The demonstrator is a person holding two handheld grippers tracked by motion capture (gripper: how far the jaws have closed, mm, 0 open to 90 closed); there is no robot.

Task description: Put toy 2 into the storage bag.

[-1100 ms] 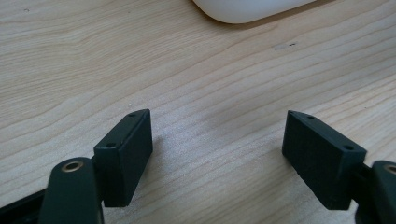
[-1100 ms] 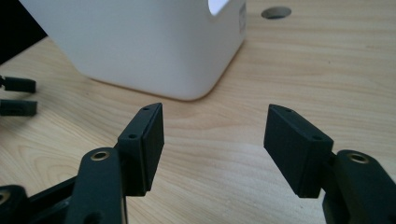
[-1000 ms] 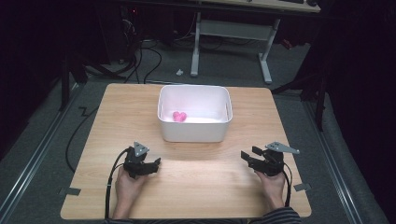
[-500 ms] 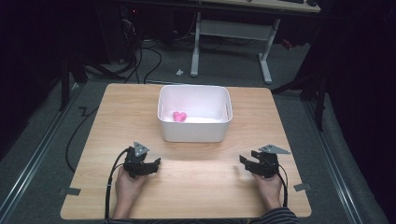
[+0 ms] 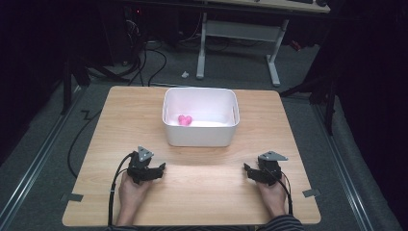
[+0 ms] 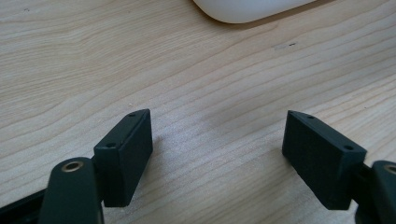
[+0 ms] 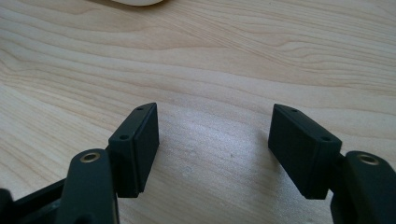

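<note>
From above, the left gripper (image 5: pixel 156 169) and right gripper (image 5: pixel 250 172) rest near the tabletop's (image 5: pixel 202 190) front edge, a pink object (image 5: pixel 184 120), possibly a toy, already in the white bin (image 5: pixel 200 137); both gripper views confirm jaws spread, empty, suggesting nothing left.

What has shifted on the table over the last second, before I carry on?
The right gripper has come down and back toward the person, lowering to the table near its front edge. Its jaws stand open and hold nothing. The left gripper stayed put, open and empty. The white bin and the pink thing inside it have not moved.
</note>
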